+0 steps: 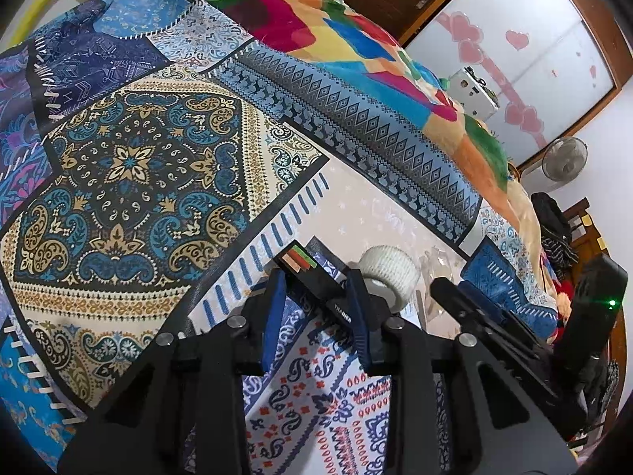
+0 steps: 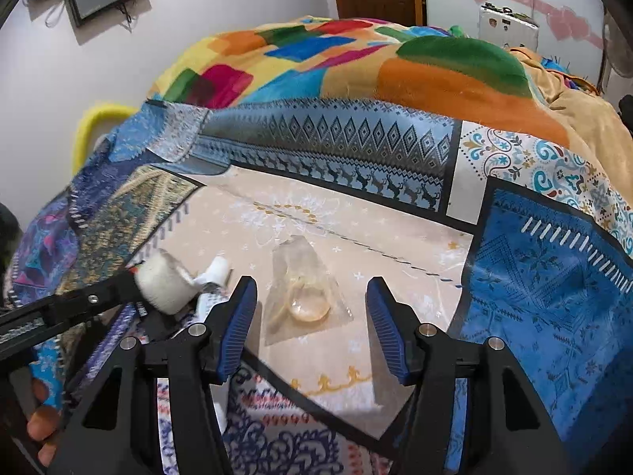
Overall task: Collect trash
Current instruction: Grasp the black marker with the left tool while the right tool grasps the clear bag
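Both angled down | left hand-held gripper (image 1: 316,289) clamps box (image 1: 312,273) (dark) | right hand-held gripper (image 2: 310,308) open

Patchwork bedsheet (image 1: 130,166), colourful blanket (image 2: 356,63), perhaps a fan (image 1: 563,157)

- My left-wrist view looks steeply down, close over the patchwork-printed bedspread (image 1: 130,166).
- My right-wrist view does likewise; both share the white gauze roll (image 1: 389,277) (image 2: 166,283).
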